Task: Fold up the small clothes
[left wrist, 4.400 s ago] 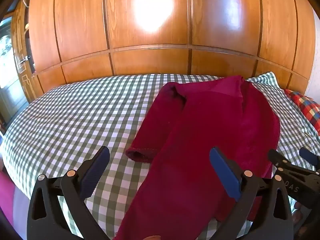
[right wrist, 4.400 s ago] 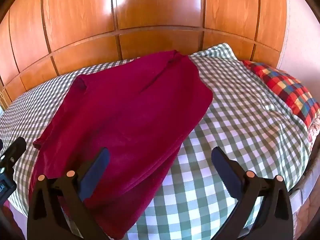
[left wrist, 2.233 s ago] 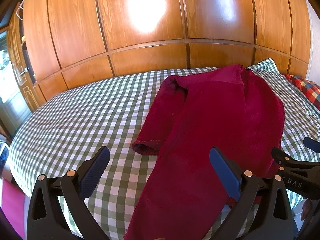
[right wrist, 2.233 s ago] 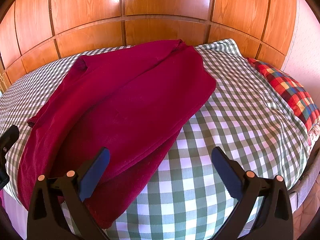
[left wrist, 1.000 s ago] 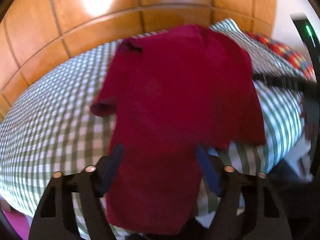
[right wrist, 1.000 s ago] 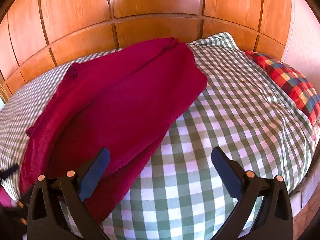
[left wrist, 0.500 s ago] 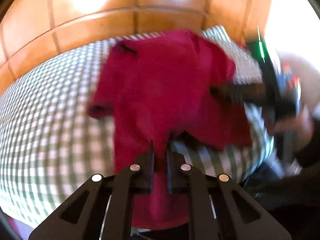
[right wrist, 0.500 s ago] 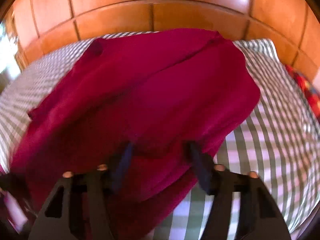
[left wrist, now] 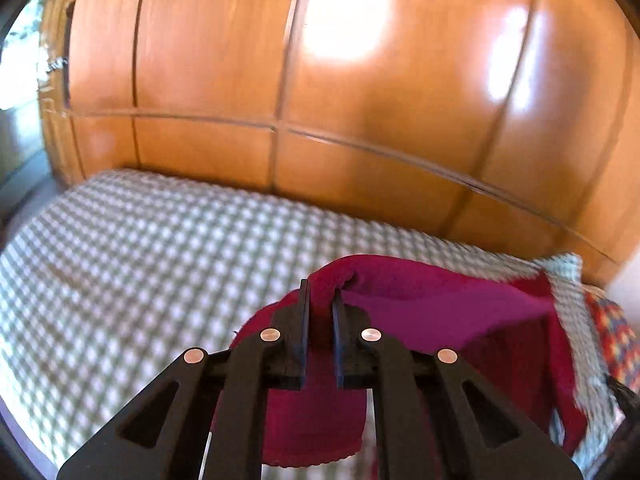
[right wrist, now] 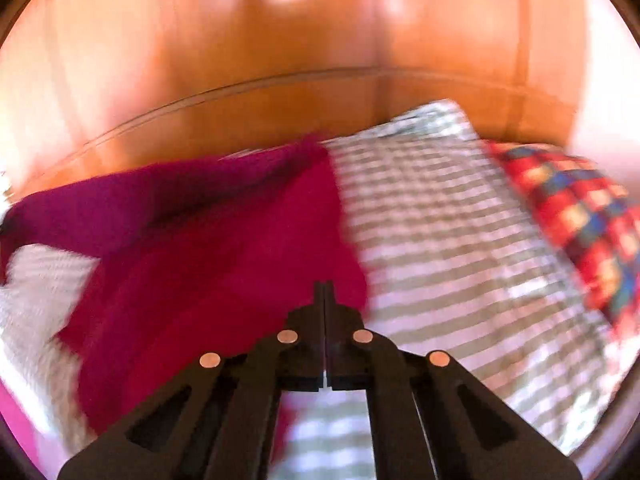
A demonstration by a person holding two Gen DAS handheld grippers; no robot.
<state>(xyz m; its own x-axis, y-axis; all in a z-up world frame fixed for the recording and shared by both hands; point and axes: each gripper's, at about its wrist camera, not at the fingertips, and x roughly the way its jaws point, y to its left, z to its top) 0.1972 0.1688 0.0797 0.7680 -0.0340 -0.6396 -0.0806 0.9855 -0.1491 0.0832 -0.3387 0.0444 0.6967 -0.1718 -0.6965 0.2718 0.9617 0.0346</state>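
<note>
On the green-and-white checked bedsheet (left wrist: 120, 264), a dark red knitted garment (left wrist: 440, 304) is lifted at its near edge, with part of it lying on the sheet toward two o'clock in the left wrist view. At six o'clock in that view, the left black two-finger gripper (left wrist: 319, 312) is clamped on a bunched fold of the red fabric, which hangs down between and below its fingers. In the blurred right wrist view, the right black two-finger gripper (right wrist: 323, 300) sits at six o'clock with its fingers pressed together at the garment's (right wrist: 200, 240) near edge; the blur hides whether cloth is caught between them. A red, blue and yellow plaid pillow (right wrist: 580, 216) lies at three o'clock. Glossy orange-brown wooden panelling (left wrist: 320, 80) rises beyond the bed at twelve o'clock.
</note>
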